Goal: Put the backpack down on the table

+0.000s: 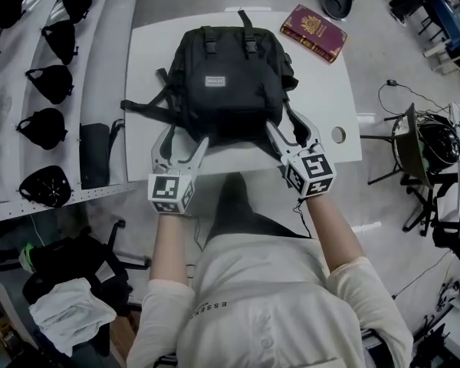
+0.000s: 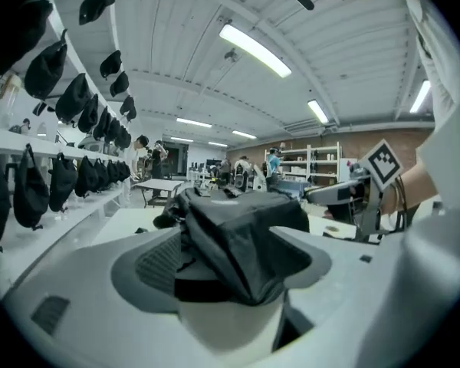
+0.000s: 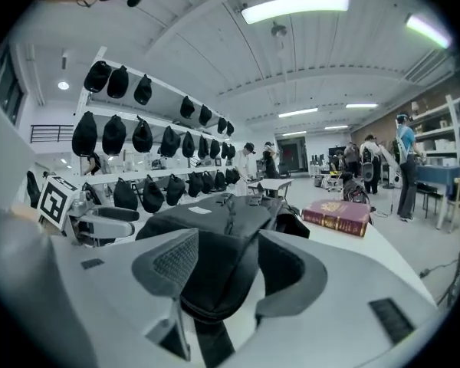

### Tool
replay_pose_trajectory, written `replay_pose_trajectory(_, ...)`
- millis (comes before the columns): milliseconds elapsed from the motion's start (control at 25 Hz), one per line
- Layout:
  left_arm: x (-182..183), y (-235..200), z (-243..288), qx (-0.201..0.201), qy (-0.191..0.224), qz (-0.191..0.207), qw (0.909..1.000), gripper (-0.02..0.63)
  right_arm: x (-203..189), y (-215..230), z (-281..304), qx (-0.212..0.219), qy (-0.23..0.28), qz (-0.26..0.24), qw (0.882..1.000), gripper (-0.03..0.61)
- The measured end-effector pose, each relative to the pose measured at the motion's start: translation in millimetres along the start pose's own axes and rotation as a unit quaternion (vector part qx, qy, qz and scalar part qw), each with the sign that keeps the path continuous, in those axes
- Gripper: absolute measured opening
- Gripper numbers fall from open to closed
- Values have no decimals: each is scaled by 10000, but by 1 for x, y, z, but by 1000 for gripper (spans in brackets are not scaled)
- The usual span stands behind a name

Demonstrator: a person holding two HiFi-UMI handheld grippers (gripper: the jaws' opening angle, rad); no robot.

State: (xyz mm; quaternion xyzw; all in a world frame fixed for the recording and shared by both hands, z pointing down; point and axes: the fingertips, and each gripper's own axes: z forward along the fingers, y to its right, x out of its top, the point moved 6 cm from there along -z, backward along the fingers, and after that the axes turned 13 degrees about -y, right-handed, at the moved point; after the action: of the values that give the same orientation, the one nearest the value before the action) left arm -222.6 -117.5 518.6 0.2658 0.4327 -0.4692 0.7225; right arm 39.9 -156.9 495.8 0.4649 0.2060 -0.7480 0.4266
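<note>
Head view: I see one black backpack (image 1: 230, 79) lying flat on the white worktop (image 1: 149, 52). Its long axis runs away from me, with the top handle at the far end. One red book (image 1: 313, 33) lies near its far right corner. My left tongs (image 1: 185, 138) and right tongs (image 1: 290, 133) flank its near corners.

Left gripper view: tongs released, a bag corner between them.

Right gripper view: also released around a corner. Only this gripper view shows the book.

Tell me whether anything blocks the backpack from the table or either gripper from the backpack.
Nothing visible does. The backpack lies on the table; left gripper and right gripper stand open around its near edge.
</note>
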Motion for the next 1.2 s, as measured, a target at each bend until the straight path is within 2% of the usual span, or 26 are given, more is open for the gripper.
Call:
replay_pose_trajectory(120,22,11,-16,-274,276,-233,9990,341,13,-15,-16,194,118,-219,9995,238)
replay_pose_trajectory(280,50,34,-38,-512,486,-134,9974,301,27,-33,-37,512,206,-424,9976,224)
replay_pose_trajectory(400,63,47,-51,-529,577,54,9969,173,34,-39,-51,492,357,-463,9971,104)
replay_pose_trajectory(560,75,54,-61,-449,640,243,9966,24,43,-41,-61,475,531,-384,9967,30)
replay_pose_trajectory(600,77,55,-63,-441,637,274,9966,5,45,-42,-63,495,537,-373,9966,17)
replay_pose_trajectory(1200,98,58,-74,-375,625,481,9962,3,62,-52,-82,618,845,-700,9920,14)
